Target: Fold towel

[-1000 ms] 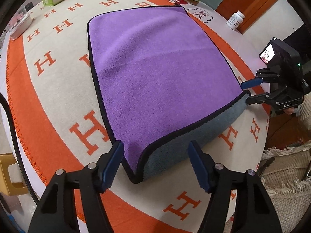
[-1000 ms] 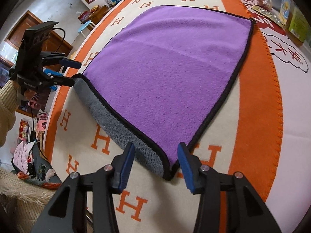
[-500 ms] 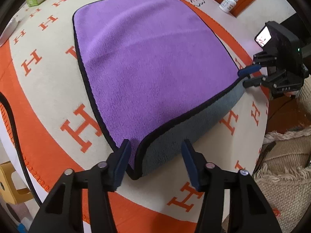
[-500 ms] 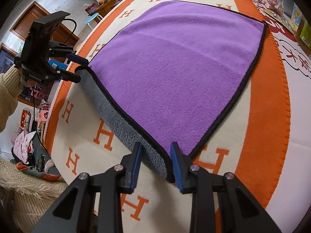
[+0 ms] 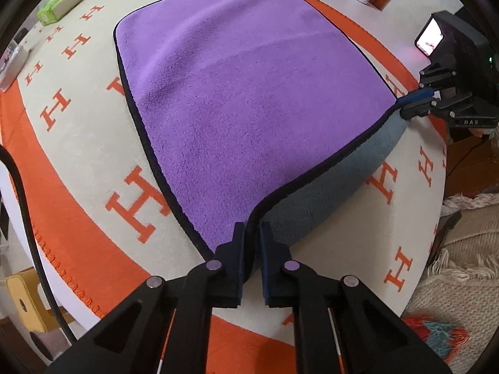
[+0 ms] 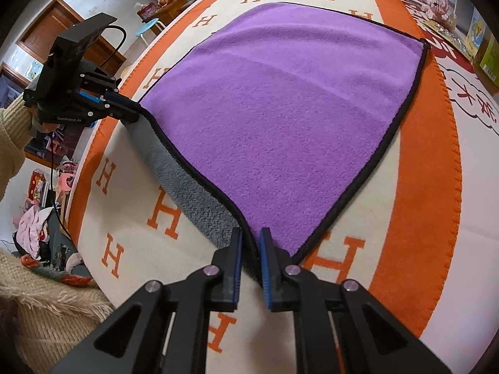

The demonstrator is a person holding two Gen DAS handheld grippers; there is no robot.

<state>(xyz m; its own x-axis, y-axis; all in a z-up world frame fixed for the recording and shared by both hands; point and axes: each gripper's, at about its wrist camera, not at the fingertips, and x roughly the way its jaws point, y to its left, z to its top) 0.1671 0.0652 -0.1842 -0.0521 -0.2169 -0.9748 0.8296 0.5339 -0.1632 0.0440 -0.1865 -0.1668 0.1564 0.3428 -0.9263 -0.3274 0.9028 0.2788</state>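
I have both near corners of the towel (image 5: 249, 99) pinched: left gripper (image 5: 252, 233) and right gripper (image 6: 249, 240) nearly closed on the hem. The towel stretches forward from my fingers, far edge straight ahead, both hands equally near.

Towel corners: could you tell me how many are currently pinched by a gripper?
2. The left gripper is shut on one near corner of the towel; the right gripper is shut on the other. Both far corners lie free.
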